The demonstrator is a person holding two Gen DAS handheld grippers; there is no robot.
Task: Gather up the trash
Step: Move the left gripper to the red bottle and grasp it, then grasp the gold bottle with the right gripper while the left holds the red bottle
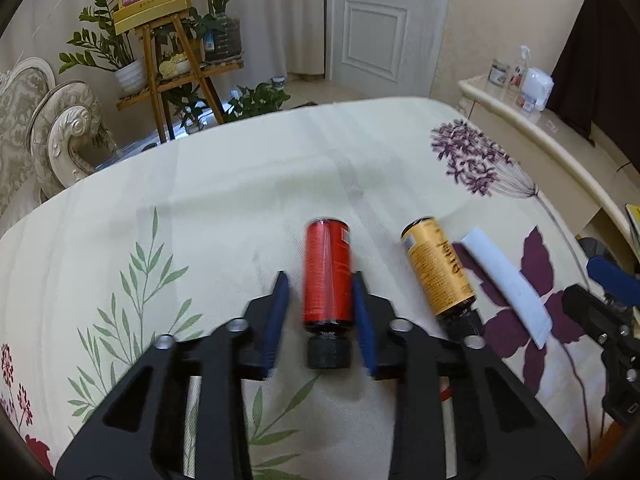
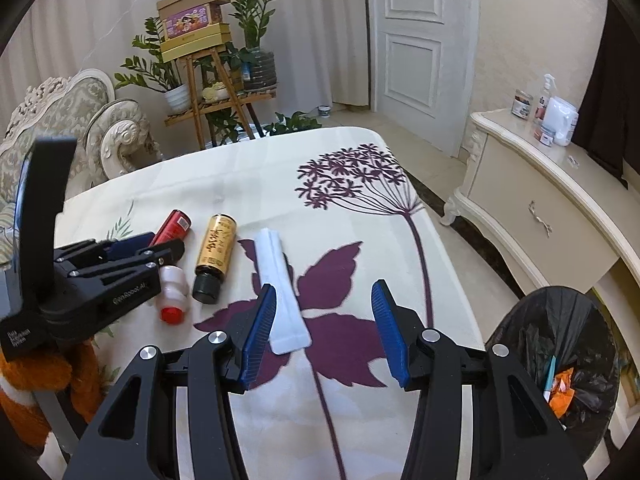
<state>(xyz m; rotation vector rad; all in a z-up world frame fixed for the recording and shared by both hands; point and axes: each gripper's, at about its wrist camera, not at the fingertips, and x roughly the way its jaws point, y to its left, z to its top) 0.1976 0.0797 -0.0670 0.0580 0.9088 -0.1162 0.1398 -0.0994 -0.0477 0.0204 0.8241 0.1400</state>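
A bed (image 2: pixel 360 208) with a cream floral cover carries all the loose things, grouped toward its near left part; its far edge and right corner lie bare. Off the bed's right edge, down on the floor, stands a bin (image 2: pixel 560 344) lined with a black bag, with orange scrap and a thin blue piece inside. A cream cabinet (image 2: pixel 532 200) stands beyond it.

The left gripper (image 1: pixel 320 308) reaches over the bed's near part, its blue pads set on either side of the red bottle (image 1: pixel 327 276). The right pad lies against the bottle's side; the left pad stands just off it, and the blur does not let me tell whether that side touches. No earlier view is at hand, so I say only that the jaws are narrow around the bottle. The right gripper (image 2: pixel 324 332) hovers over the purple leaf print, jaws parted at a middling width with nothing between them; its left pad hangs just beside the white strip (image 2: pixel 280 288).

The red bottle lies on its side, black cap toward the near edge. Just to its right lies the yellow bottle (image 1: pixel 438 272), also on its side, black cap near. The white strip lies just right of that, running from far to near. A small white bottle (image 2: pixel 173 294) with a red cap lies beside the yellow one, partly under the left gripper.
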